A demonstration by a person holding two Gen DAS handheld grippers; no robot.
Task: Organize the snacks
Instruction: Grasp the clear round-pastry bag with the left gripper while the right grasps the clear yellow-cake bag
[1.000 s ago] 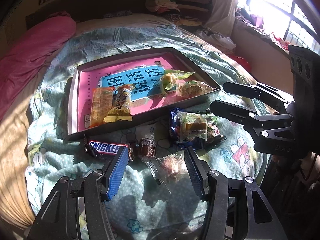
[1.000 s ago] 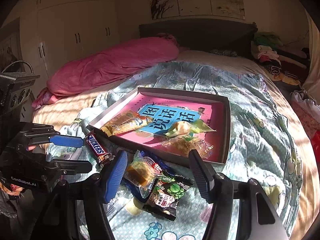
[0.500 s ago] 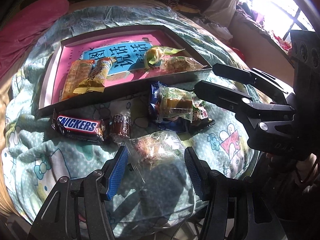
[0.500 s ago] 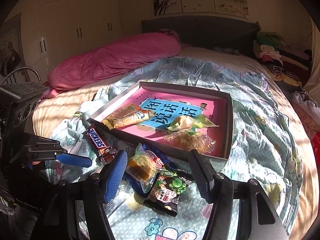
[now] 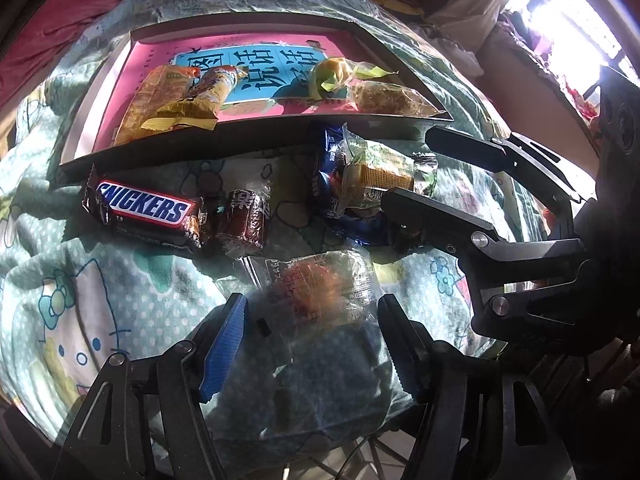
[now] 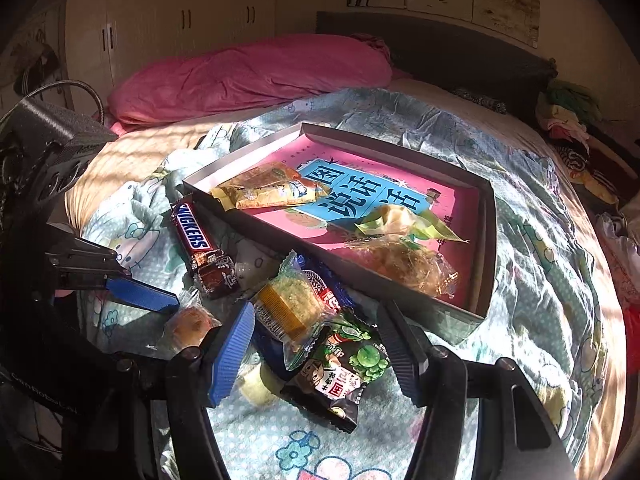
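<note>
My left tongs [image 5: 310, 332] are opening around a clear-wrapped pastry [image 5: 320, 284] on the bed [image 5: 100, 300], not gripping it. My right tongs [image 6: 316, 340] stand half open over the snack pile [image 6: 316, 320], holding nothing; the box [image 6: 486, 240] sits at twelve o'clock.

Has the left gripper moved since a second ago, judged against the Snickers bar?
Yes. The left gripper has dropped closer to the bedspread; the Snickers bar now sits well above its fingertips, and its opening jaws straddle the clear-wrapped snack.

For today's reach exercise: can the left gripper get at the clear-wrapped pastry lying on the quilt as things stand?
Probably yes. The left gripper has its jaws opening just before the clear-wrapped pastry, with nothing lying across it. The Snickers bar and the right gripper sit off to either side.
</note>
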